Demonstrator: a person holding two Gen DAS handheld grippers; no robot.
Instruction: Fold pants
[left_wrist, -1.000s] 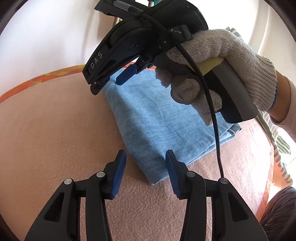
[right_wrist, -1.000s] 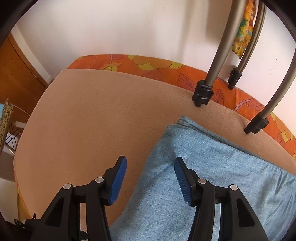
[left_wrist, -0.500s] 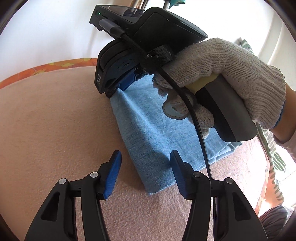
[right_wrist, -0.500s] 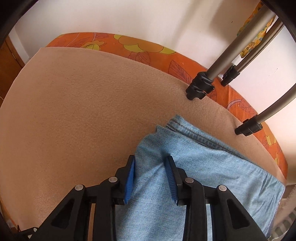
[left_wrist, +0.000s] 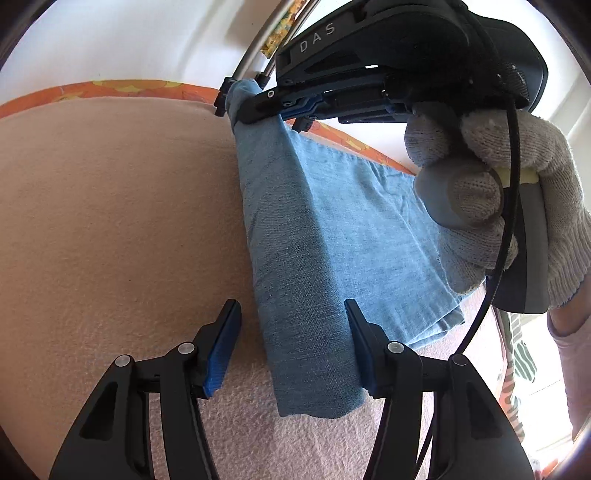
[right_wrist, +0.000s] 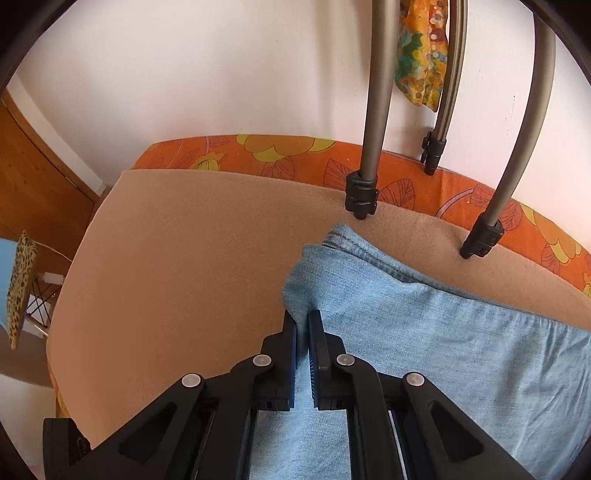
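right claw (right_wrist: 303, 332) pinches the folded pants (left_wrist: 303, 266) corner; left claw (left_wrist: 291, 347) spread around the fold.

pants (right_wrist: 424, 339) cropped, tripod legs (right_wrist: 373, 110) cut off

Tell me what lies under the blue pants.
The pants rest on a tan blanket with an orange floral cover at its far edge. The right gripper lifts one corner. Whatever is beneath the remaining cloth is hidden.
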